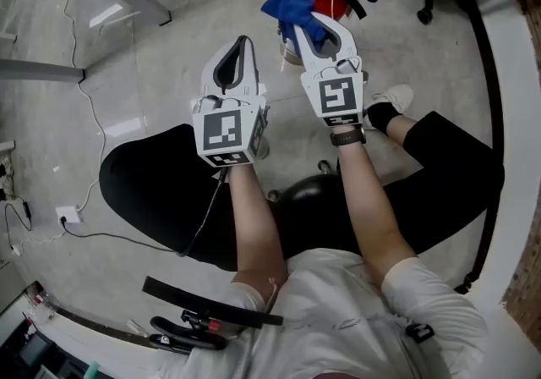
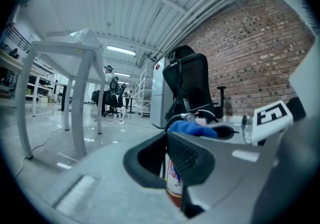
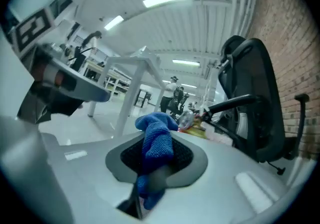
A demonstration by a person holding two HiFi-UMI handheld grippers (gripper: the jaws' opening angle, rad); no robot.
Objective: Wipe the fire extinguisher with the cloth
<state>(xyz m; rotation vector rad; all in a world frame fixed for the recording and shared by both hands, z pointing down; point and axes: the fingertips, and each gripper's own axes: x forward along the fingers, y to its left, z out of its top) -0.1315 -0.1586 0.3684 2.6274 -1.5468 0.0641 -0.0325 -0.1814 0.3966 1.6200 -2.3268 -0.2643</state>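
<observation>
The person wears a white T-shirt (image 1: 338,310), black trousers (image 1: 161,183), a white shoe (image 1: 394,99), a black sock (image 1: 379,116) and a black wristband (image 1: 347,137). The left gripper (image 1: 241,49) and the right gripper (image 1: 306,35) are light grey, each with a black-and-white square mark. A black cable (image 1: 205,215) hangs off the left one.

Red fire extinguisher (image 1: 331,3) standing upright, bunched blue cloth (image 1: 292,7) against its top, pinched by the right gripper (image 1: 314,39)
</observation>
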